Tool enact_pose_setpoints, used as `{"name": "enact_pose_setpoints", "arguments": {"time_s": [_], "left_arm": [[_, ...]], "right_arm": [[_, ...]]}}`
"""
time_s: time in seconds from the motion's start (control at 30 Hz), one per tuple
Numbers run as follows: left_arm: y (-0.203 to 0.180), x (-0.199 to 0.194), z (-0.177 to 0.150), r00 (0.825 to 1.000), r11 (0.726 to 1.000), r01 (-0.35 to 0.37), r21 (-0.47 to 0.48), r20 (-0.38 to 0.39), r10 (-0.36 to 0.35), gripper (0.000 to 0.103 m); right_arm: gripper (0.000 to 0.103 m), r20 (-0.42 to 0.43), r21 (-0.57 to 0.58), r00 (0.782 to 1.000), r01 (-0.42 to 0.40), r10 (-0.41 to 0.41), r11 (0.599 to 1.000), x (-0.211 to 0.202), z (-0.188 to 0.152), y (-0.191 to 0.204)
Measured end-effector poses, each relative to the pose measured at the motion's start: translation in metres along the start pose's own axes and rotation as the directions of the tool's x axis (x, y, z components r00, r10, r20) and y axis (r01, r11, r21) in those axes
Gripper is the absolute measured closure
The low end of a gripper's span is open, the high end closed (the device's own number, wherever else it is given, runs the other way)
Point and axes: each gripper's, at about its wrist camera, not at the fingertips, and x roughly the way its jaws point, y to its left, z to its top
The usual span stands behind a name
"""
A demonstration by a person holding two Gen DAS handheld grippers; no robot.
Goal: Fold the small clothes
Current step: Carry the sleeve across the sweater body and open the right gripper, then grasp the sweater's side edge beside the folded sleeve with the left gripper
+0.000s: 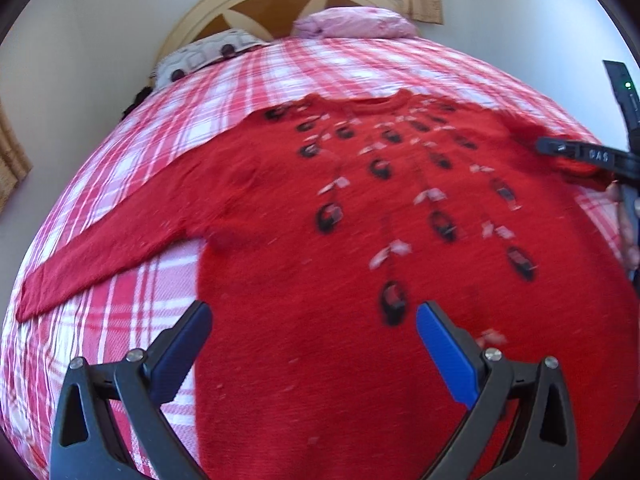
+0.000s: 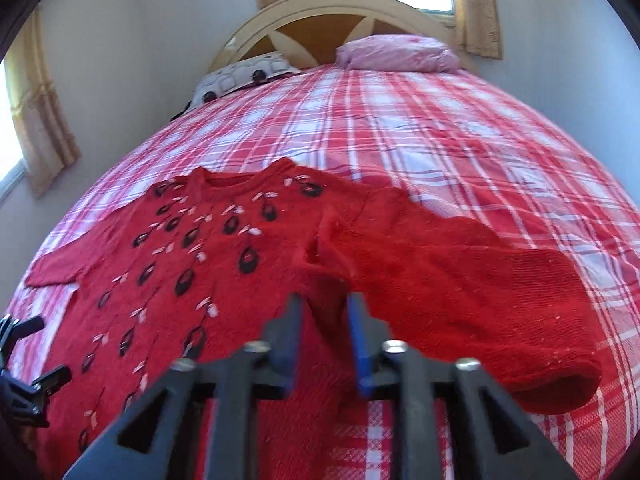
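Note:
A red knitted sweater (image 1: 340,240) with black and white motifs lies flat, front up, on the bed; it also shows in the right wrist view (image 2: 224,264). My left gripper (image 1: 314,322) is open and empty, hovering over the sweater's lower left part, jaws wide apart. My right gripper (image 2: 324,312) is shut on the sweater's fabric at the right underarm, where the right sleeve (image 2: 480,292) meets the body; the sleeve bunches up beside it. The right gripper also shows at the right edge of the left wrist view (image 1: 560,148). The left sleeve (image 1: 108,248) lies stretched out flat.
The bed has a red and white plaid cover (image 2: 440,140). A pink pillow (image 2: 396,54) and a patterned pillow (image 2: 244,74) lie against the wooden headboard (image 2: 340,12). Walls and curtained windows surround the bed.

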Motion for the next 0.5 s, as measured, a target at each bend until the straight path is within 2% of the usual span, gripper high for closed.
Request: {"name": "enact_pose_setpoints", "arguments": {"time_s": [0.03, 0.1, 0.2, 0.3, 0.37, 0.5], "left_arm": [[-0.007, -0.004, 0.007, 1.000, 1.000, 0.020, 0.015, 0.001, -0.020, 0.000], [-0.019, -0.010, 0.021, 0.999, 0.998, 0.054, 0.036, 0.001, -0.054, 0.000], [-0.043, -0.014, 0.045, 0.990, 0.988, 0.142, 0.059, -0.013, -0.142, 0.000], [-0.065, -0.009, 0.063, 0.978, 0.976, 0.209, 0.065, -0.038, -0.207, 0.000], [-0.081, -0.002, 0.077, 0.975, 0.973, 0.222, 0.062, -0.045, -0.220, 0.006], [-0.098, 0.017, 0.103, 0.945, 0.948, 0.315, -0.050, -0.080, -0.318, 0.015]], "right_arm": [[0.037, -0.005, 0.005, 1.000, -0.031, 0.031, 1.000, -0.006, -0.001, -0.004], [0.036, 0.013, 0.005, 0.998, -0.056, 0.056, 0.998, -0.022, -0.006, -0.007], [0.036, 0.042, 0.010, 0.999, -0.019, 0.018, 1.000, -0.045, -0.016, -0.021], [0.036, 0.065, 0.035, 0.996, 0.066, -0.068, 0.997, -0.057, -0.027, -0.037], [0.036, 0.080, 0.040, 0.989, 0.123, -0.125, 0.992, -0.062, -0.036, -0.046], [0.036, 0.116, 0.018, 0.969, 0.216, -0.217, 0.976, -0.069, -0.042, -0.052]]}}
